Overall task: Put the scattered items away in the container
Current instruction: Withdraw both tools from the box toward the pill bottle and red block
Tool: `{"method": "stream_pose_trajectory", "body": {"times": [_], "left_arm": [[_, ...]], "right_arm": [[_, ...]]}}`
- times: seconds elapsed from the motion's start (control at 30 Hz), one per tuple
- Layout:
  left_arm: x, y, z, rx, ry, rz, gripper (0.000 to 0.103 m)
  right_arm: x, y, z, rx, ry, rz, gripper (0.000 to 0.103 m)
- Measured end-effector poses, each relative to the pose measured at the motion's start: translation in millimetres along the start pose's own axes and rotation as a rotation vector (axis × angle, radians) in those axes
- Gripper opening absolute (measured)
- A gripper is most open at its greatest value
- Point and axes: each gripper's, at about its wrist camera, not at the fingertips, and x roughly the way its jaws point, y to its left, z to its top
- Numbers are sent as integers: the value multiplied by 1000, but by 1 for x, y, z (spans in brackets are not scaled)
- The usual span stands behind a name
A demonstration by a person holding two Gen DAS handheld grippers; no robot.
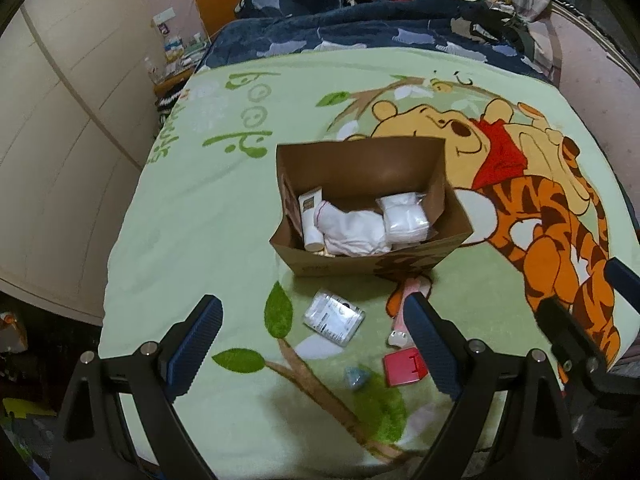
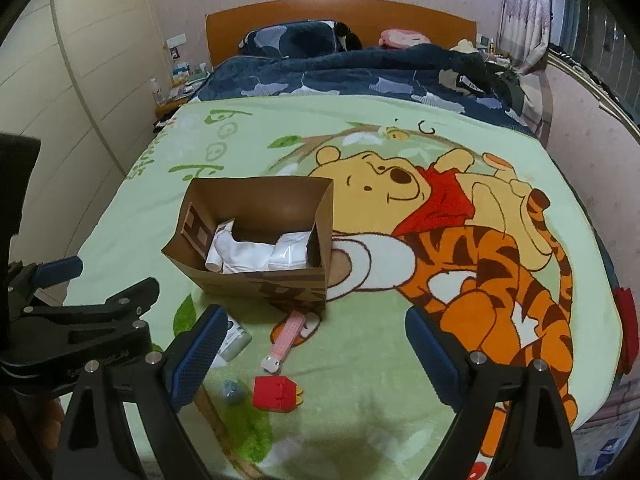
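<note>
An open brown cardboard box (image 1: pixel 450 242) (image 2: pixel 224 280) stands on the bed and holds white socks, a white tube and a clear packet. In front of it lie a clear plastic packet (image 1: pixel 334 317) (image 2: pixel 236 340), a pink strip-shaped item (image 1: pixel 400 320) (image 2: pixel 285 338), a red toy box (image 1: pixel 402 368) (image 2: pixel 276 393) and a small blue-grey lump (image 1: pixel 357 378) (image 2: pixel 233 392). My left gripper (image 1: pixel 316 346) is open and empty, above the loose items. My right gripper (image 2: pixel 312 356) is open and empty, just right of the left one.
The items lie on a green cartoon blanket (image 1: pixel 200 208) (image 2: pixel 380 360) covering the bed. A dark blue duvet (image 1: pixel 360 28) and wooden headboard (image 2: pixel 340 12) are behind. White wardrobe doors (image 1: pixel 48 160) stand left, the blanket's edge falls off at right.
</note>
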Motion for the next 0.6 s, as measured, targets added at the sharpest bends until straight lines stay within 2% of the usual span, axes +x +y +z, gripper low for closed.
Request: {"method": "stream_pose_trajectory", "body": {"times": [0.27,0.6], "left_arm": [[-16,-6,7,11,-45,4,93],[-16,-7,4,4,-39,0,93]], "right_arm": [[-15,-4,2,12,-40,-8,93],[-17,-5,1,5,-36,-14,93]]}}
